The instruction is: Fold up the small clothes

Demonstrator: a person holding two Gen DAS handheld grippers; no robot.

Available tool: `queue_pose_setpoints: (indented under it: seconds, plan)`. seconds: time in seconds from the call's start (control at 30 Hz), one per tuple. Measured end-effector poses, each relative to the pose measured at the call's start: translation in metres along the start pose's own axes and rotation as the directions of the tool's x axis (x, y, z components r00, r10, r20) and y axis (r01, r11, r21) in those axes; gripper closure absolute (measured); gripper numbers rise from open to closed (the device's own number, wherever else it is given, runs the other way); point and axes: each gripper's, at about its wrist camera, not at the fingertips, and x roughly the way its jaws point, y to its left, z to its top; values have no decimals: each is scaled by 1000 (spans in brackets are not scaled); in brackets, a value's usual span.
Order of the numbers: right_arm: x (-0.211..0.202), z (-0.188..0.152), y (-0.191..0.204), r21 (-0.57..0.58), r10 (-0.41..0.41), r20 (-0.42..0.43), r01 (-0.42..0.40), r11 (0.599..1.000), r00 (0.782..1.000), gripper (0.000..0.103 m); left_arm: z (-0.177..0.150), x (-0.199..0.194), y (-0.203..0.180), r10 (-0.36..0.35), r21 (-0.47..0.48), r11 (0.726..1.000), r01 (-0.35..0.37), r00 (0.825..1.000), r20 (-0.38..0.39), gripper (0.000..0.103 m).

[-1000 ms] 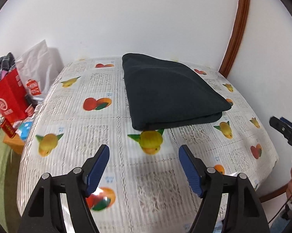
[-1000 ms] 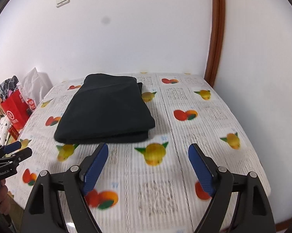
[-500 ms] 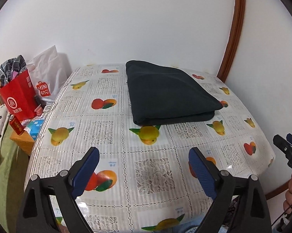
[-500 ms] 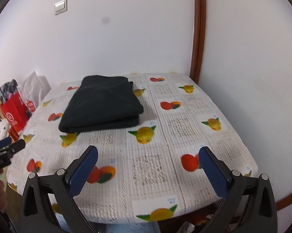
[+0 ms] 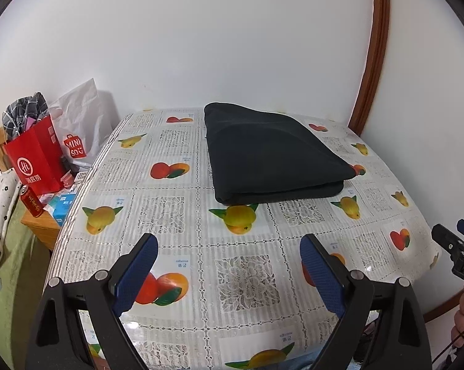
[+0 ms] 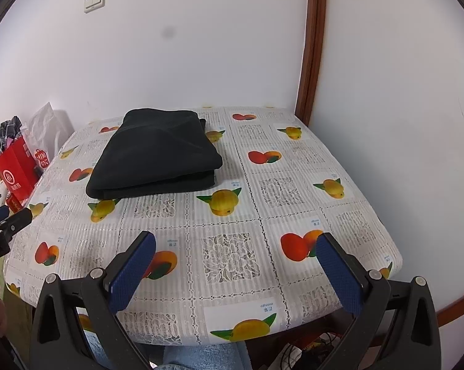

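A dark, neatly folded garment (image 5: pixel 268 151) lies flat toward the far side of a table covered with a fruit-print cloth (image 5: pixel 238 265); it also shows in the right wrist view (image 6: pixel 158 154). My left gripper (image 5: pixel 228 271) is open and empty, held above the table's near edge, well short of the garment. My right gripper (image 6: pixel 235 271) is open and empty, also over the near edge. Each gripper shows at the edge of the other's view, the right one (image 5: pixel 457 246) and the left one (image 6: pixel 3 225).
A red paper bag (image 5: pixel 34 157) and a white Miniso bag (image 5: pixel 77 129) stand left of the table, with a red can (image 5: pixel 31 202) and small boxes on a low wooden stand. White walls meet at a brown wooden trim (image 5: pixel 373 49) behind the table.
Both grippers have pulled back and up from the folded garment toward the near table edge, so more of the table shows. The garment has not moved.
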Motion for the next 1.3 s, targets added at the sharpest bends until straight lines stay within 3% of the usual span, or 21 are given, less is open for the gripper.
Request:
queue_pose_setpoints:
  seconds: [1.3]
  plan:
    - [-3, 0, 5, 3, -6, 1, 6, 1000, 1000, 1, -1, -1, 7, -10, -16, 1000, 10, 1000, 1, 9]
